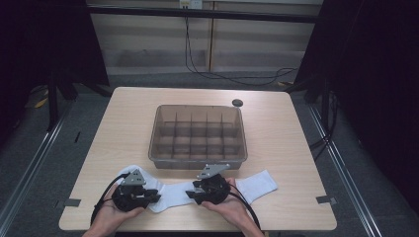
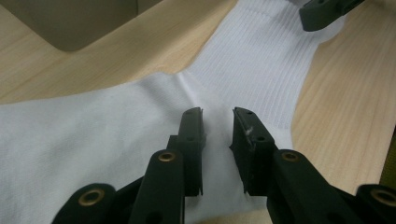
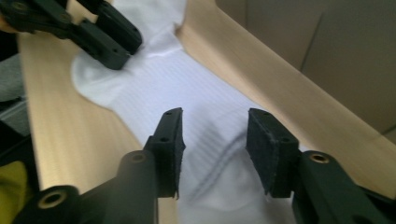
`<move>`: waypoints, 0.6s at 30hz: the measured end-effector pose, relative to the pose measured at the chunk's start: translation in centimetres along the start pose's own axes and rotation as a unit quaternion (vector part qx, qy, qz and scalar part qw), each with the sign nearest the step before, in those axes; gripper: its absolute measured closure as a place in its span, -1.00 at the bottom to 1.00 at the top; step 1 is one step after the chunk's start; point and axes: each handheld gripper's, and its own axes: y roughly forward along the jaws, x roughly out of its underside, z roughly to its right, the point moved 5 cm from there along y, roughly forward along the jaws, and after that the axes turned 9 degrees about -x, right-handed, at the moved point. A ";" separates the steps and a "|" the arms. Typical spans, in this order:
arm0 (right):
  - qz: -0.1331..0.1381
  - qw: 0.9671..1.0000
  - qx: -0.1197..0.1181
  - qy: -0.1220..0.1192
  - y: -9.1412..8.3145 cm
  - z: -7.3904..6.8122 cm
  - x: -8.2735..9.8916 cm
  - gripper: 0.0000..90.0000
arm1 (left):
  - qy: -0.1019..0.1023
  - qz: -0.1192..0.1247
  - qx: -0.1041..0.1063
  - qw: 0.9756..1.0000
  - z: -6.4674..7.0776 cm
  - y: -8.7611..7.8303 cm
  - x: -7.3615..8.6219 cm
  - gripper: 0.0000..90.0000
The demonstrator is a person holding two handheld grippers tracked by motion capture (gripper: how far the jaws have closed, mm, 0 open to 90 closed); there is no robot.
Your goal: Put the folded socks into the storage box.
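Jaws of both grippers stand apart over a white sock (image 1: 174, 193) stretched along the near edge of the table (image 1: 276, 128), just in front of a grey divided bin (image 1: 197, 134).

Seen from the left gripper view, the left gripper (image 2: 218, 122) holds its two black pads a narrow gap apart, with sock cloth showing between and beneath them; whether the pads pinch the cloth cannot be told. From above, this gripper (image 1: 148, 196) sits at the sock's left end, held in the person's left hand (image 1: 109, 217).

The right gripper (image 3: 215, 135) has its pads spread wider, pointing down at the ribbed part of the sock, where a faint grey line crosses the knit; nothing is clamped between them. From above, it (image 1: 193, 191) lies near the sock's middle, in front of the bin's right half, gripped by the right hand (image 1: 228, 207). The sock's far end (image 1: 257, 185) runs out to the right of that hand, flat on the wood.

A small dark disc (image 1: 237, 102) lies on the table behind the bin's far right corner. The bin is split into rows of compartments. No brand, label or writing can be read on the sock, the bin or the grippers.
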 end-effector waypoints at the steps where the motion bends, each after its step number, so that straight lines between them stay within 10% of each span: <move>1: 0.001 1.000 0.000 0.003 0.1 0.2 0.0 0.19 | 0.000 0.000 0.000 1.000 0.0 0.0 0.0 0.63; 9: -0.010 1.000 0.016 -0.010 0.9 0.2 0.0 0.69 | -0.002 -0.002 -0.001 1.000 -0.1 0.0 0.0 0.67; 18: 0.015 1.000 0.001 -0.007 0.2 -0.3 -0.9 0.69 | -0.002 -0.003 0.000 1.000 -0.1 0.0 0.0 0.67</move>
